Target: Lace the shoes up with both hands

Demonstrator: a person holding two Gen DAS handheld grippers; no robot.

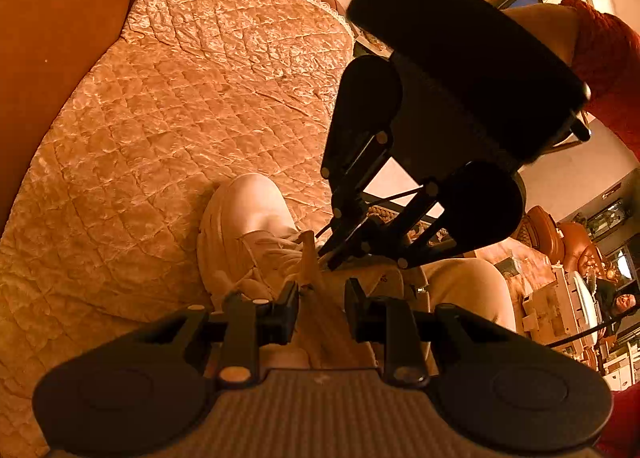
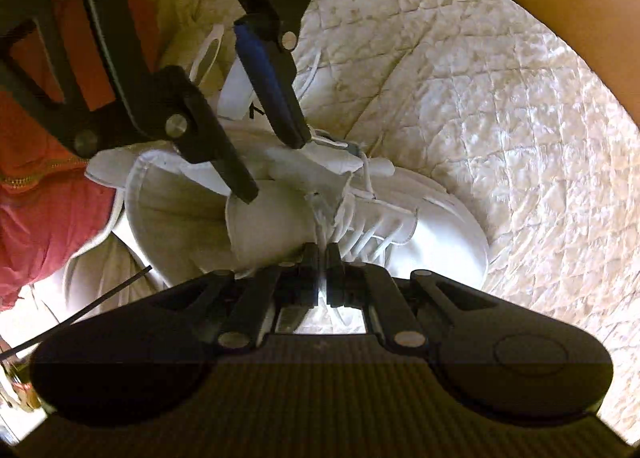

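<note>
A white sneaker (image 1: 248, 217) lies on a quilted cover, toe pointing away in the left wrist view. My left gripper (image 1: 322, 294) is narrowly parted, its pads pressing a white flap of the shoe's upper (image 1: 310, 258) that stands between them. From the right wrist view, that left gripper (image 2: 274, 167) reaches in from the upper left onto the flap (image 2: 320, 161). My right gripper (image 2: 322, 258) points steeply down over the sneaker (image 2: 440, 225) and is shut on a white lace (image 2: 320, 230) rising from the eyelets. The right gripper (image 1: 326, 260) meets the shoe just beyond my left fingertips.
The quilted cover (image 1: 180, 97) is spread over a brown leather seat (image 1: 48, 37). A red sleeve (image 1: 608, 57) holds the right gripper. Red clothing (image 2: 40, 197) sits left of the shoe. A white piece with a logo (image 2: 234, 93) lies behind the left fingers.
</note>
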